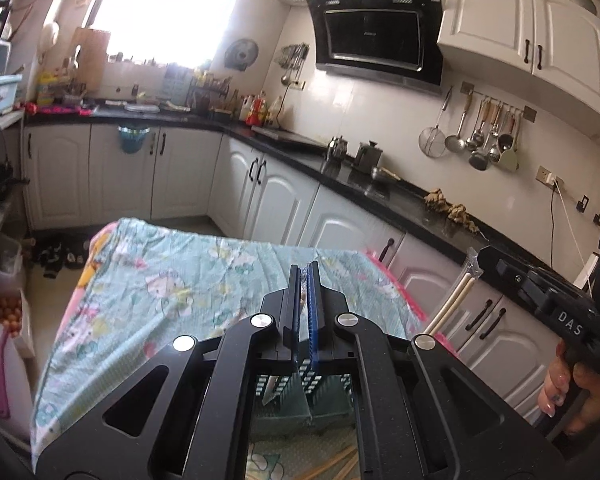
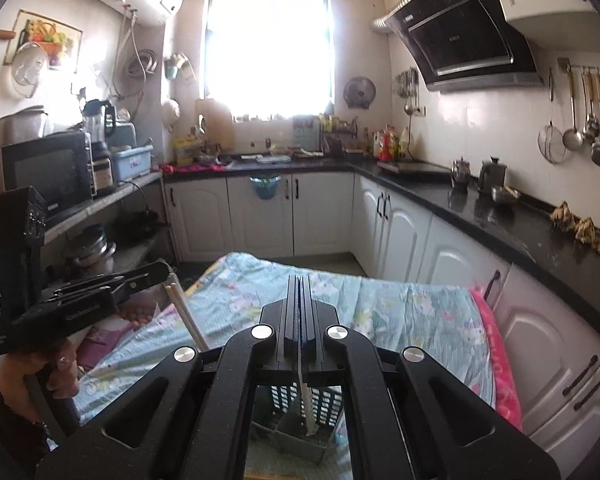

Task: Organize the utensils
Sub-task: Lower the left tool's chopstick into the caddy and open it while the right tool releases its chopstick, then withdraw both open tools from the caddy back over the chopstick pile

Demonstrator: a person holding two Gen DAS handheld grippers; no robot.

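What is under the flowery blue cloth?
The flowery blue cloth drapes over something flat, like a table, with a pink blanket peeking out at its edge. The cloth hides whatever is below. Each gripper holds wrapped chopsticks above it.

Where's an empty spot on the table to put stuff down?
The flowery cloth ahead of the left gripper and right gripper, each shut on wrapped chopsticks, is bare out to its pink edge and far end. Crowded: right below them sit the dark basket and loose chopsticks. The black counter holds kettles and brown roots.
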